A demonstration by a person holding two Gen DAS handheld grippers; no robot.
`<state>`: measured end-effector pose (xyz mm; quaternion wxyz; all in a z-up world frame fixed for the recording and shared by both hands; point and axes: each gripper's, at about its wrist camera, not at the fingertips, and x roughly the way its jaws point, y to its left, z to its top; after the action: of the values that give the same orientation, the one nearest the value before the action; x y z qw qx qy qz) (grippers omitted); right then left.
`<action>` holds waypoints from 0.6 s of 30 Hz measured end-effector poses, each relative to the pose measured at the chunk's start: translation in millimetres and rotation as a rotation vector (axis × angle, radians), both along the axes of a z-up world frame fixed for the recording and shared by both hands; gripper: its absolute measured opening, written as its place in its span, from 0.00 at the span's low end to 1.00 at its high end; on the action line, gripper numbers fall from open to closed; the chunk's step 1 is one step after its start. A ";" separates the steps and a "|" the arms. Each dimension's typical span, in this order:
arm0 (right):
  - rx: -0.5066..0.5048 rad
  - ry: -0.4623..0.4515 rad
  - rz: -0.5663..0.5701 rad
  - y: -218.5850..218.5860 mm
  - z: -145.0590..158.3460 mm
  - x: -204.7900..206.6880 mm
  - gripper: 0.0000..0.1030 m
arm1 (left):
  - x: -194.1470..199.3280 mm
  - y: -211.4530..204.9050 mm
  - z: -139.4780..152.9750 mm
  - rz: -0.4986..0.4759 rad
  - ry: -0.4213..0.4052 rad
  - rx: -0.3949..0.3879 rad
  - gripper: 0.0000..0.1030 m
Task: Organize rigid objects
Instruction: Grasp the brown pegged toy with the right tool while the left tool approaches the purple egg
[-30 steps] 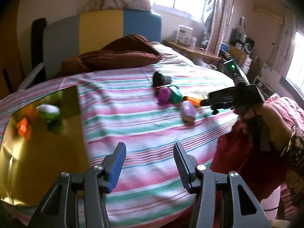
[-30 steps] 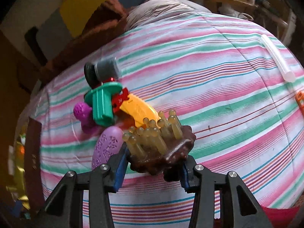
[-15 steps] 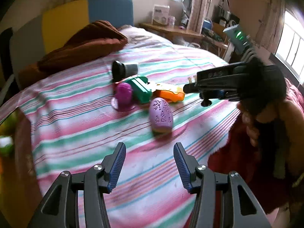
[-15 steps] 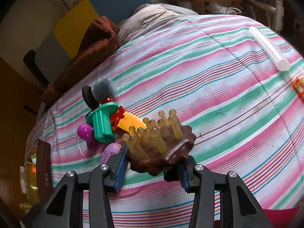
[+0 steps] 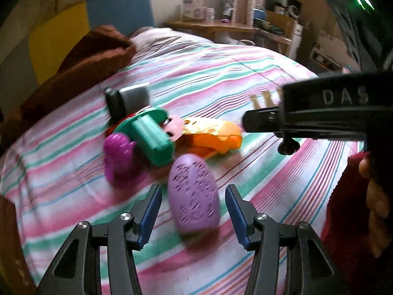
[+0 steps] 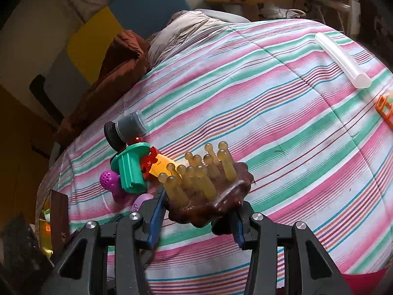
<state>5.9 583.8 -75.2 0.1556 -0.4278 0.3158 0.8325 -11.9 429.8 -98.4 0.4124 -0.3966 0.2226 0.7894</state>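
While the right tool (image 6: 197, 217) clamps a brown pegged massager (image 6: 208, 191) above the bed (image 6: 282, 123), the left tool (image 5: 194, 212), jaws wide and empty, straddles the lilac oval scrubber (image 5: 194, 194) mid-bed; closing on it looks next.

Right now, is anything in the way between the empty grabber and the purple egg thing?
No. The left gripper is open, and the purple egg lies right ahead between its fingers on the striped blanket. Nothing visible blocks it.
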 end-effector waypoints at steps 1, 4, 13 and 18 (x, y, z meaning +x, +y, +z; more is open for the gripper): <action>0.000 -0.001 0.003 -0.4 -0.2 -0.5 0.45 | 1.0 2.7 -2.9 -0.011 0.007 -0.008 0.53; -0.001 -0.001 0.007 -0.4 -0.6 -1.0 0.45 | 0.2 3.7 -10.7 -0.029 0.018 -0.006 0.51; -0.019 0.024 0.008 -0.1 0.3 -0.8 0.45 | 1.9 -19.2 -11.7 -0.006 0.008 0.067 0.43; -0.030 0.071 0.063 -8.2 5.8 -2.8 0.45 | 9.7 -31.0 -11.7 -0.004 0.030 0.071 0.43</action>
<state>3.1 575.6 -69.4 0.1114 -0.4098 0.3201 0.8469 -2.2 398.8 -110.1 0.4244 -0.3695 0.2012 0.8018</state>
